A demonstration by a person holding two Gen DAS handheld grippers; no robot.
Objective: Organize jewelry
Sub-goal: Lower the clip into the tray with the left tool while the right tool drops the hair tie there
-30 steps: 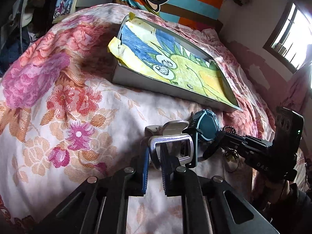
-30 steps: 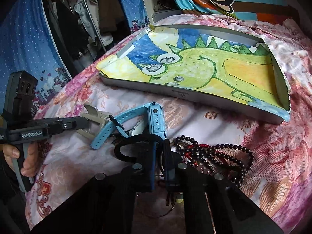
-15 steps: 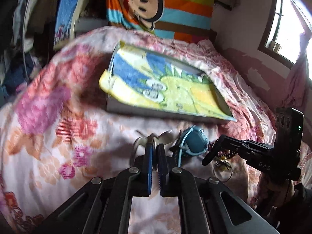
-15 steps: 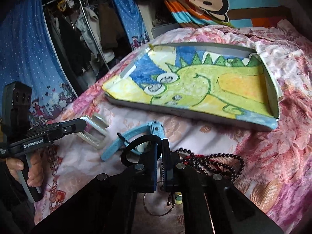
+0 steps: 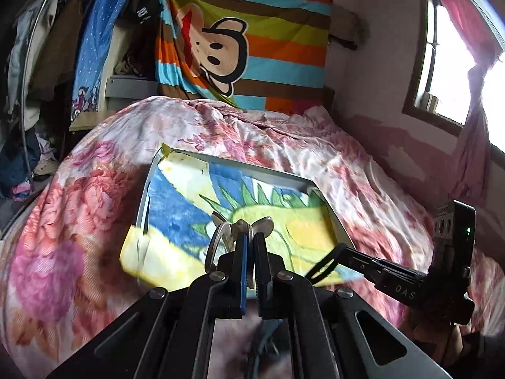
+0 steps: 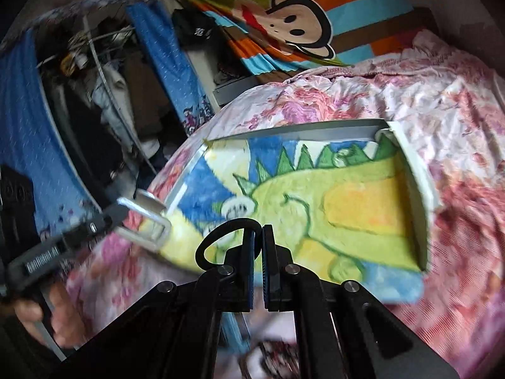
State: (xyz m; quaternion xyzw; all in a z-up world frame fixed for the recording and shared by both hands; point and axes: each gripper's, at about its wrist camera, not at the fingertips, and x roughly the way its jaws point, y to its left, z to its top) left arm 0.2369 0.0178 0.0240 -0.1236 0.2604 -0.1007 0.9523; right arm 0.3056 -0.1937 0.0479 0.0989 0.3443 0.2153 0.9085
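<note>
My left gripper point(image 5: 250, 237) is shut on a silver metal bangle point(image 5: 217, 237), held in the air above the near edge of the shallow grey tray point(image 5: 143, 202) lined with a dinosaur drawing. The bangle also shows in the right wrist view point(image 6: 148, 221) at the tray's left corner. My right gripper point(image 6: 258, 230) is shut on a black ring bracelet point(image 6: 217, 240), also above the tray's near edge; it shows in the left wrist view point(image 5: 326, 260). A blue watch strap point(image 6: 232, 325) and dark beads point(image 6: 271, 353) lie blurred on the bed below.
The tray point(image 6: 423, 183) rests on a pink floral bedspread point(image 5: 72, 208). A striped monkey blanket point(image 5: 246, 41) hangs at the head of the bed. Hanging clothes point(image 6: 104, 88) stand to the left, a window point(image 5: 451, 47) to the right.
Both grippers have lifted off the bed with their pieces and moved forward toward the tray. The blue watch and beads stayed on the bedspread, now below the fingers.
</note>
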